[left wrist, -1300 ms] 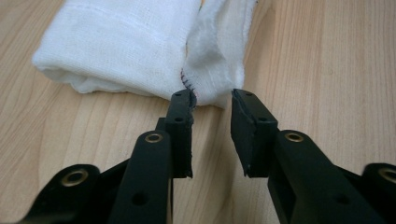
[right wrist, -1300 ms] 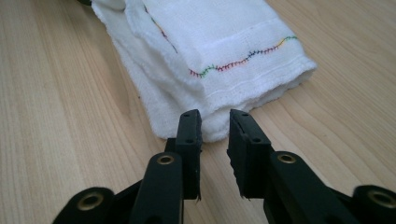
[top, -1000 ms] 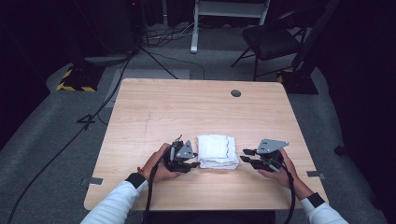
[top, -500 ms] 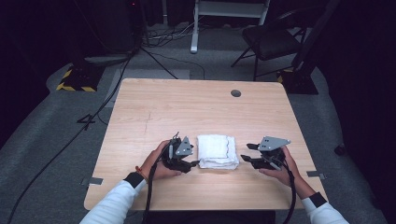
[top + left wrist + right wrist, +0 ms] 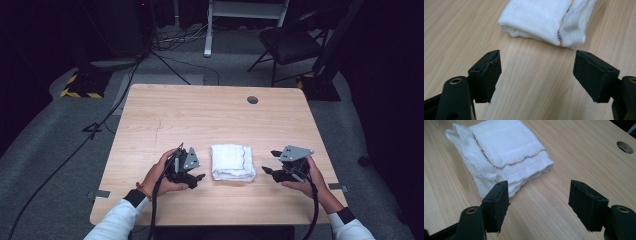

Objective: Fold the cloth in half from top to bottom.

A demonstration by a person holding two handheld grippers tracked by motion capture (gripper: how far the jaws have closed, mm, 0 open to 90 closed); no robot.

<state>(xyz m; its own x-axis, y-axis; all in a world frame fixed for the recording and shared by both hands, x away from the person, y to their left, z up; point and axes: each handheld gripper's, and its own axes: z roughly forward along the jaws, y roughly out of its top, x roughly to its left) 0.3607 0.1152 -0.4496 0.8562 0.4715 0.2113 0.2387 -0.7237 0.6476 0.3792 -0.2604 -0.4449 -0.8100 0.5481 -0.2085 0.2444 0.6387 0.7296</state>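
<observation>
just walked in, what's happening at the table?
A person holds a two-jaw gripper in each hand on either side of a folded white towel lying on the wooden table. The left gripper and the right gripper both point at the towel with nothing between the jaws; both pairs of jaws have just been opening. The towel lies folded flat with neither gripper touching it.

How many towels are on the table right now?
1. A single folded white towel lies on the table near its front edge, between the left hand-held gripper and the right hand-held gripper; neither touches it.
</observation>
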